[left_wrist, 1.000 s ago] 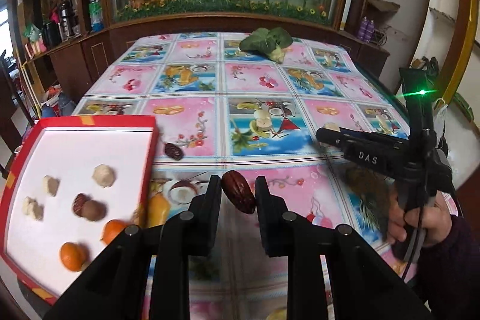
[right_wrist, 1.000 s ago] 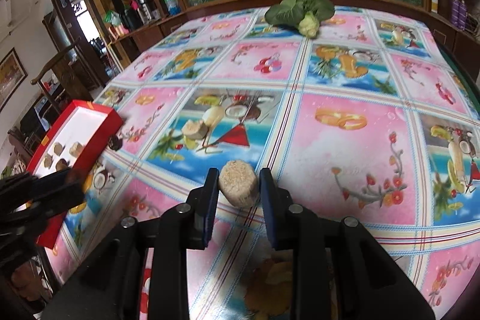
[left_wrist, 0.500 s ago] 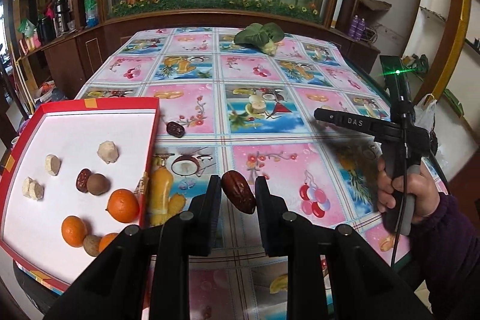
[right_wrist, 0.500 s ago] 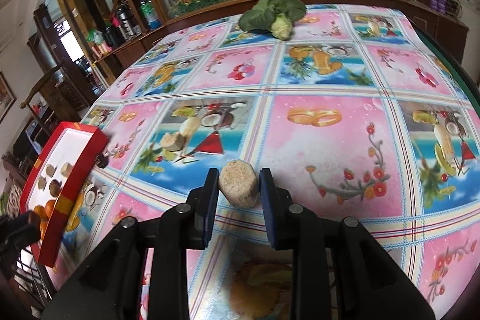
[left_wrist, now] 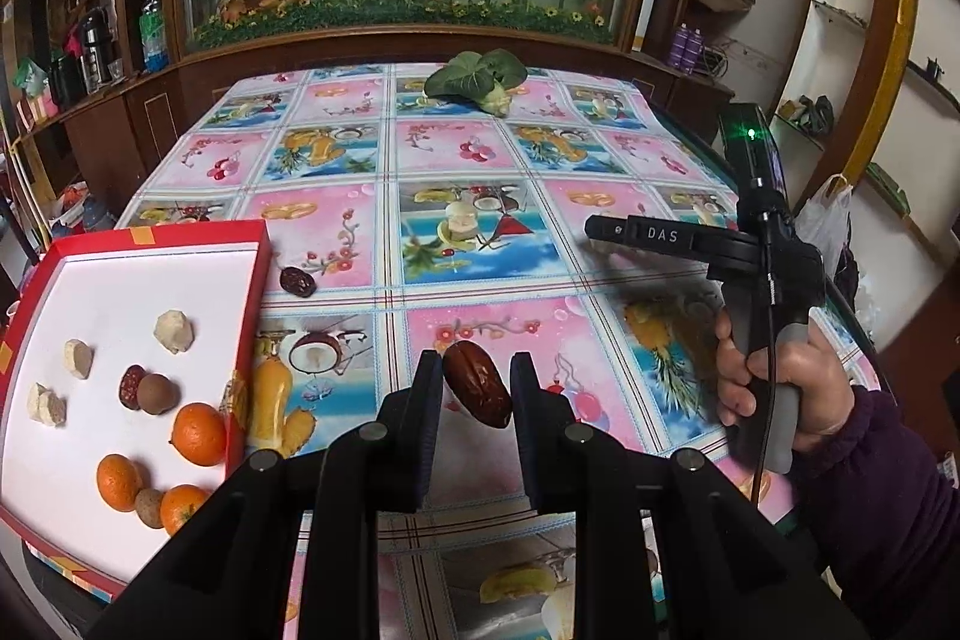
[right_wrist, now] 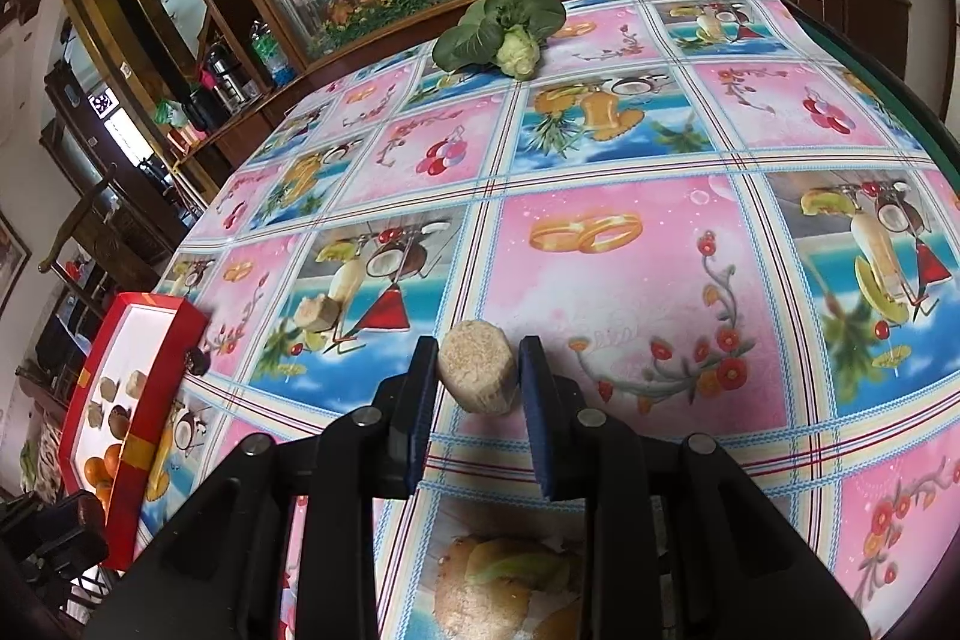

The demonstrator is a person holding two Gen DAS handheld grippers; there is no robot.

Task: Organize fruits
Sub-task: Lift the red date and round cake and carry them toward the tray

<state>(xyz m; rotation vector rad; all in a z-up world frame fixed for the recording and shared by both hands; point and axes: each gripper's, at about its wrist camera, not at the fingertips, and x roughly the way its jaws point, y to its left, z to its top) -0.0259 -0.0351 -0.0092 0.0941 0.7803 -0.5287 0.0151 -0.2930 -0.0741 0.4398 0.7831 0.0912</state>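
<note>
My left gripper is shut on a dark red date and holds it above the table. My right gripper is shut on a beige cylindrical fruit piece, also lifted; the right gripper shows in the left wrist view at the right. A red tray with a white floor sits at the left and holds oranges, brown round fruits, a date and several beige pieces. Another date lies on the tablecloth by the tray's right wall. A beige piece lies on the cloth further out.
A green leafy vegetable lies at the table's far end, also in the right wrist view. The patterned tablecloth covers the table. A wooden cabinet with a glass flower display stands behind. The tray sits at the table's left edge.
Both grippers have risen and pulled back, each keeping its piece; more of the table and tray shows now. The right gripper has tilted to the left.
</note>
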